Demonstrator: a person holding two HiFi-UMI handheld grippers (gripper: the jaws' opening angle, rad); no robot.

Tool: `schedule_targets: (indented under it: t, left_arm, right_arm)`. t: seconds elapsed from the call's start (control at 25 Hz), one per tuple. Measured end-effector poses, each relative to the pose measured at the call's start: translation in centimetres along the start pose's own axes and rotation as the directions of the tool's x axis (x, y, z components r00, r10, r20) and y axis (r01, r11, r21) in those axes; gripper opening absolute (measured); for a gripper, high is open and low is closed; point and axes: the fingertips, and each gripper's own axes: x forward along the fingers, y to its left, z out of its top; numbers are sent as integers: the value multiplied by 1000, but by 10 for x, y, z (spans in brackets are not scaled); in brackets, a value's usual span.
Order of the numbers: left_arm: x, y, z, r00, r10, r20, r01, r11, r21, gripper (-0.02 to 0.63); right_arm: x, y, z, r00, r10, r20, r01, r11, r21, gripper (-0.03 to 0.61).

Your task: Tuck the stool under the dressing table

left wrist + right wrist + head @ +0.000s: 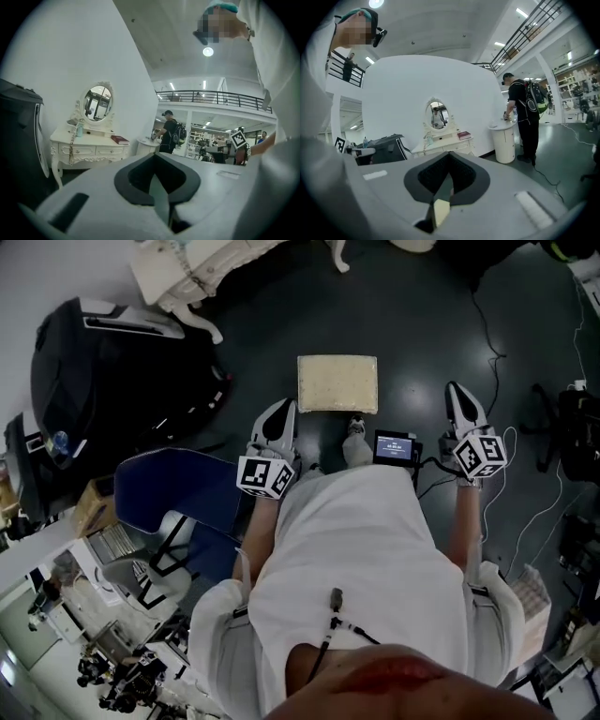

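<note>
White plastic L gripper (283, 409) & R gripper (456, 390) are held fwd side by side at waist height, pointing near level. Both claws are pinched fully together w/ nothing between them. The dressing table (89, 146) is white w/ carved legs & an oval mirror (98, 102); it's ahead-left of the L claw, well apart. The stool (337, 383) has a square beige cushion top & sits just ahead, between the 2 claws, touched by neither.
</note>
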Motion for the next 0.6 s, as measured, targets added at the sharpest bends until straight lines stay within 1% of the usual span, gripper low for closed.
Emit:
schedule_targets:
  t: [0.08, 0.2, 0.32, 0.48, 0.6]
  left_arm:
    - [21, 10, 5, 999, 41, 13, -41, 999, 19, 6]
    - [44, 31, 2, 995, 100, 14, -101, 995, 25, 6]
    - [62, 62, -13, 990, 142, -25, -142, 990, 7, 7]
    - [85, 99, -42, 981, 170, -98, -171, 985, -4, 8]
    - [108, 131, -72, 980, 149, -132, -151, 988, -10, 8]
  right_arm:
    - [40, -26, 8, 999, 33, -25, -34, 999, -36, 8]
    - [100, -47, 15, 995, 89, -52, -93, 993, -77, 8]
    - [153, -52, 14, 991, 116, -62, -120, 990, -70, 8]
    - [202, -48, -13, 989, 123, -85, -123, 992, 2, 8]
    - [237, -43, -55, 986, 119, -117, -116, 993, 33, 8]
